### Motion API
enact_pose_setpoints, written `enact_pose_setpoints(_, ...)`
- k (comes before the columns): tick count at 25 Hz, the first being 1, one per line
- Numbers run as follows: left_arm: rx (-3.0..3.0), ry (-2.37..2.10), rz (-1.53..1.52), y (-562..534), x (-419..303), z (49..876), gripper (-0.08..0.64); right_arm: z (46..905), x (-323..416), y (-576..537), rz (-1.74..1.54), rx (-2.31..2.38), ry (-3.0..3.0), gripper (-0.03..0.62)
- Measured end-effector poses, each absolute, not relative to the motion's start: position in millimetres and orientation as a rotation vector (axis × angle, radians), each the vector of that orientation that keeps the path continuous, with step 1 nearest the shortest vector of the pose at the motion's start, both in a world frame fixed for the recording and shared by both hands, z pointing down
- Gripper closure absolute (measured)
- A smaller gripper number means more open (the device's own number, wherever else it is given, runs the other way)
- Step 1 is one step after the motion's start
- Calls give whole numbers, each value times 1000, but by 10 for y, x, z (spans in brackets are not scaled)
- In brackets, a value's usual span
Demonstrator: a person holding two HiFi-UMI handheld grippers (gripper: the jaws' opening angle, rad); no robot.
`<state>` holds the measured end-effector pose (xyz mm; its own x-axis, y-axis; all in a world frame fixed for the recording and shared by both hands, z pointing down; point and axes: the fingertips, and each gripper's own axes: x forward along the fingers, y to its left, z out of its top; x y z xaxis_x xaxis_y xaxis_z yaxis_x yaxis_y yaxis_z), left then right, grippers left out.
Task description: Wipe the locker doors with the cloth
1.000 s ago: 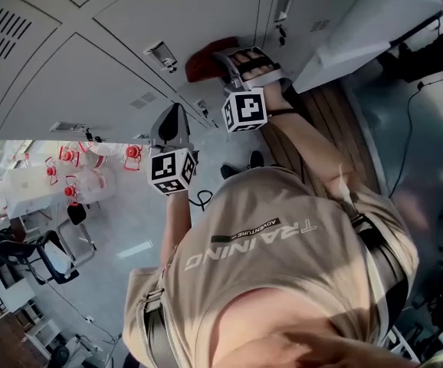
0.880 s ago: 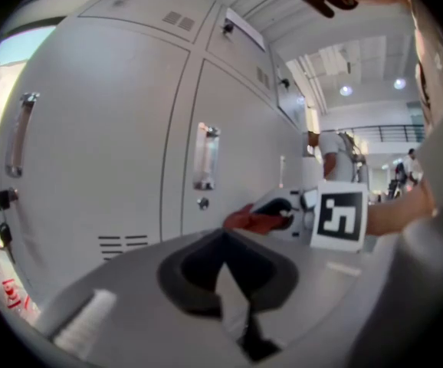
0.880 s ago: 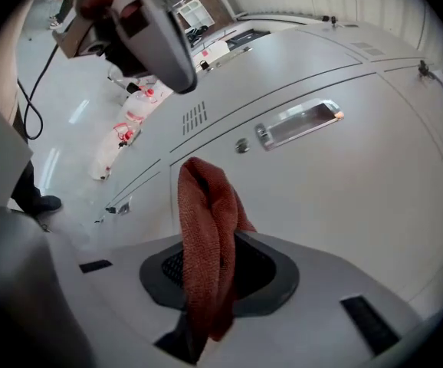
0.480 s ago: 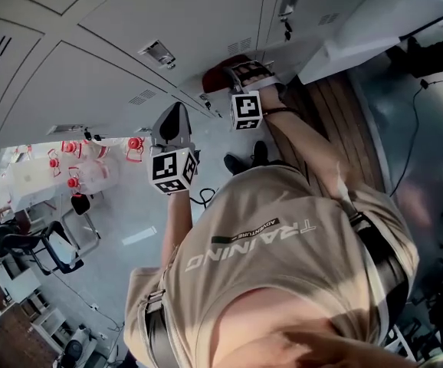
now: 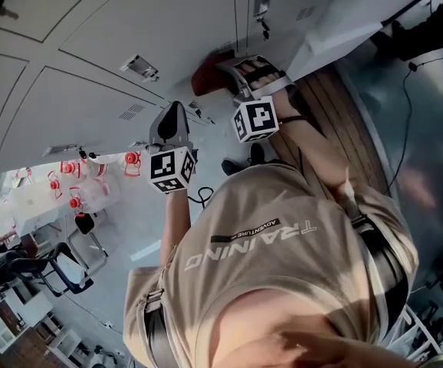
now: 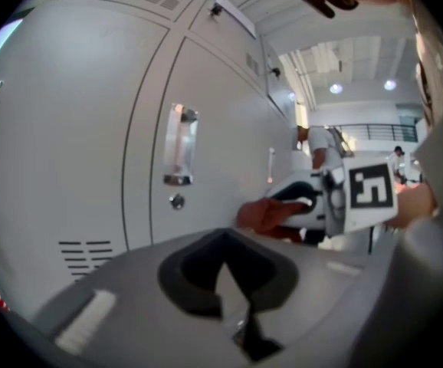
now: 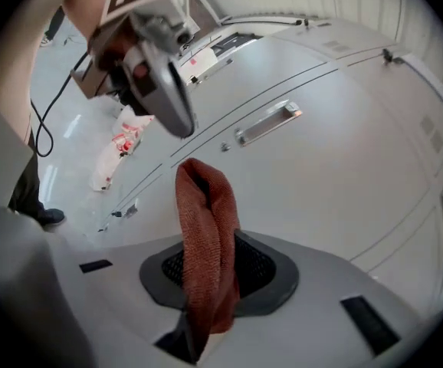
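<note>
A rust-red cloth (image 5: 209,73) is pressed against the grey locker doors (image 5: 129,44) near the top middle of the head view. My right gripper (image 5: 235,67) is shut on it. In the right gripper view the cloth (image 7: 206,236) stands up folded from the right gripper (image 7: 204,297), close to a door with a long handle (image 7: 267,125). My left gripper (image 5: 173,117) hangs a little lower and to the left, shut with nothing in it. The left gripper (image 6: 231,282) faces a door with a handle (image 6: 179,144) and sees the cloth (image 6: 271,213) held in the other gripper.
Lockers fill the upper left of the head view, with vents (image 5: 132,111) and latches (image 5: 142,68). A wooden bench (image 5: 336,121) and a white sheet (image 5: 344,29) lie to the right. A cable (image 5: 401,129) runs over the floor. Chairs (image 5: 53,271) and red-capped bottles (image 5: 76,182) stand at the left.
The right gripper has slid the cloth a little leftward along the locker doors. The left gripper has hardly moved. The head view has tilted slightly.
</note>
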<state>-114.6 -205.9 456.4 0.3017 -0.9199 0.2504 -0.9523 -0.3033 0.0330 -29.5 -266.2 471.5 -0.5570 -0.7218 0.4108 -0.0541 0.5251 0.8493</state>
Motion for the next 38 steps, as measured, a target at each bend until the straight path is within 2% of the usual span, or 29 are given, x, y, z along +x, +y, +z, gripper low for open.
enact_pose_setpoints(9, 2495, -1671, 257, -2225, -871, 4369, 554, 2761, 199, -2649, -1364, 1033, -1872, 506)
enact_pose_setpoints(18, 2485, -1699, 237, -2322, -900, 4306, 554, 1610, 272, -2966, -1591, 1216, -1751, 506)
enact_pose_setpoints(31, 2422, -1794, 213, -2517, -997, 4302, 554, 1906, 143, -3237, -1589, 1148, -1805, 506)
enact_pose_setpoints(38, 2421, -1789, 236, -2506, -865, 4411, 554, 2790, 153, -3227, -1435, 1014, -1881, 506)
